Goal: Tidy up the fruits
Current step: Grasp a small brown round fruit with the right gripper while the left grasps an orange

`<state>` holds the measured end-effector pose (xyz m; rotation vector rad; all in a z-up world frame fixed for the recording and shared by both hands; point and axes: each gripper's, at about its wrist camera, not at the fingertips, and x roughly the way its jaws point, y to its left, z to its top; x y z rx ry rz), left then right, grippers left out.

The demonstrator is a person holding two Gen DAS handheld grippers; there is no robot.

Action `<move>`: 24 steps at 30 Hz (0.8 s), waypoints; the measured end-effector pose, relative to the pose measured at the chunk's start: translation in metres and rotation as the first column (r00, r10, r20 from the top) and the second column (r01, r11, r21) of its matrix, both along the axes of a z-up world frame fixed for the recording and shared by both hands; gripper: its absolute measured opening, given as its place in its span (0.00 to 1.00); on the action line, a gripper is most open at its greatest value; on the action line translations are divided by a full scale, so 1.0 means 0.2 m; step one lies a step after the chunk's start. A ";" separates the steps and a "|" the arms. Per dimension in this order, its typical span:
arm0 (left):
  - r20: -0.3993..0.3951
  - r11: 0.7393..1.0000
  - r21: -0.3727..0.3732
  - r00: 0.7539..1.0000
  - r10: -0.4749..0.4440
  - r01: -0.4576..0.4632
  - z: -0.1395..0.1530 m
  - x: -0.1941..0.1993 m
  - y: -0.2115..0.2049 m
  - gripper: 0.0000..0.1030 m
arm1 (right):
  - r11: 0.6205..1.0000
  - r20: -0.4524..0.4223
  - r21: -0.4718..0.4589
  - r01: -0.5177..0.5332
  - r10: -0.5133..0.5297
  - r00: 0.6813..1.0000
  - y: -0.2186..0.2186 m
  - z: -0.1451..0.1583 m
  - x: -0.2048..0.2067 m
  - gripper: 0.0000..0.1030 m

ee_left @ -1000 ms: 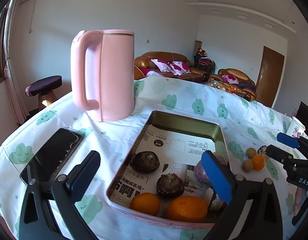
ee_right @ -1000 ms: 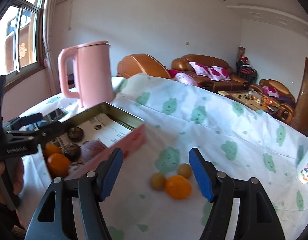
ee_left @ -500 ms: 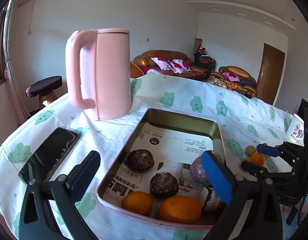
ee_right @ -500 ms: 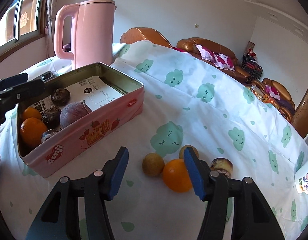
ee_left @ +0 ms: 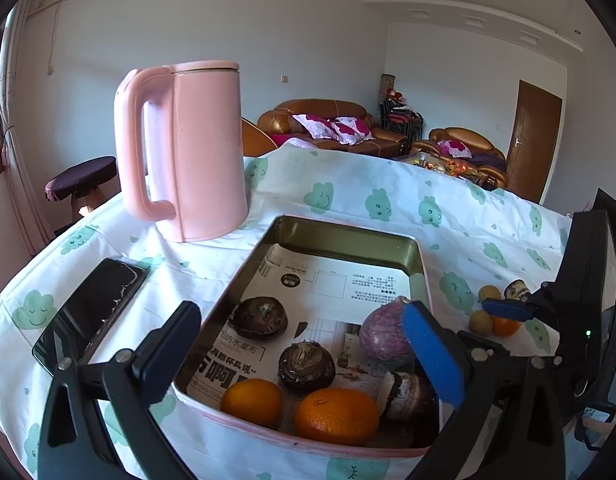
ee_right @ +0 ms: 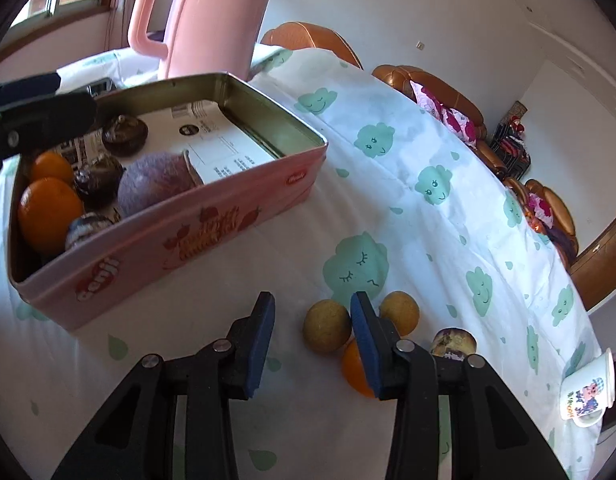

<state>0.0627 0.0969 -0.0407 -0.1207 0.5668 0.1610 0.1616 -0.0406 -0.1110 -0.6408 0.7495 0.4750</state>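
Judging by what lies where, the sorting looks past halfway: the tin (ee_right: 196,236) already holds two oranges (ee_left: 335,414), two dark round fruits (ee_left: 306,365), a purple one (ee_left: 381,332) and a cut dark piece at its near corner, all bunched at one end on a printed sheet, with the far end of the tin bare. Left on the cloth (ee_right: 407,160), well apart from the tin, is a small cluster: two tan fruits (ee_right: 327,330), a small orange (ee_right: 355,368) touching them, and a dark stubby piece (ee_right: 453,342) just beside. The right gripper (ee_right: 311,340) is low over the cloth with its jaws apart and nothing between them; its right finger crosses in front of the cluster, so the nearer tan fruit sits just inside that finger rather than centred in the gap. It probably needs to shift right before closing, or the fruit may roll off against the orange. The left gripper (ee_left: 308,360) hovers at the tin's near end, jaws wide and empty, framing the fruit inside. A pink kettle (ee_left: 184,148) stands beyond the tin, a phone (ee_left: 90,316) lies to its left, and a mug (ee_right: 585,394) sits at the table's far right edge.
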 end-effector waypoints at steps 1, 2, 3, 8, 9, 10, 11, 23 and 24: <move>0.003 1.000 0.001 1.000 -0.001 0.001 0.01 0.00 0.00 1.00 | 1.000 -0.010 0.008 0.016 -0.016 1.000 -0.01 0.01 0.00 0.40; 0.006 1.000 0.000 1.000 -0.001 0.001 0.01 0.00 0.00 1.00 | 1.000 -0.002 -0.001 0.027 -0.027 1.000 -0.02 0.00 0.01 0.40; 0.008 1.000 -0.002 1.000 -0.002 0.002 0.01 0.00 0.00 1.00 | 0.999 0.014 -0.021 0.031 -0.030 0.999 -0.02 0.00 0.01 0.40; 0.009 1.000 -0.007 1.000 -0.010 0.010 0.02 0.00 -0.01 1.00 | 0.999 -0.051 0.038 0.034 -0.032 0.998 -0.04 0.01 0.04 0.28; 0.008 1.000 -0.005 1.000 -0.016 0.016 0.02 0.00 -0.02 1.00 | 0.998 -0.059 0.053 0.038 -0.035 0.998 -0.04 0.01 0.05 0.26; 0.010 1.000 -0.001 1.000 -0.020 0.020 0.03 0.00 -0.04 1.00 | 0.997 -0.059 0.069 0.038 -0.034 0.998 -0.05 0.02 0.04 0.26; 0.012 1.000 0.001 1.000 -0.025 0.025 0.03 0.00 -0.05 1.00 | 0.994 -0.061 0.104 0.031 -0.025 0.998 -0.06 0.03 0.03 0.26; -0.032 0.977 0.078 0.980 -0.197 0.198 0.07 0.14 -0.44 1.00 | 0.872 0.002 0.425 0.243 -0.269 0.963 -0.60 0.24 -0.04 0.26; -0.047 0.972 0.074 0.974 -0.220 0.223 0.06 0.16 -0.48 1.00 | 0.859 -0.004 0.434 0.270 -0.298 0.954 -0.65 0.23 -0.02 0.26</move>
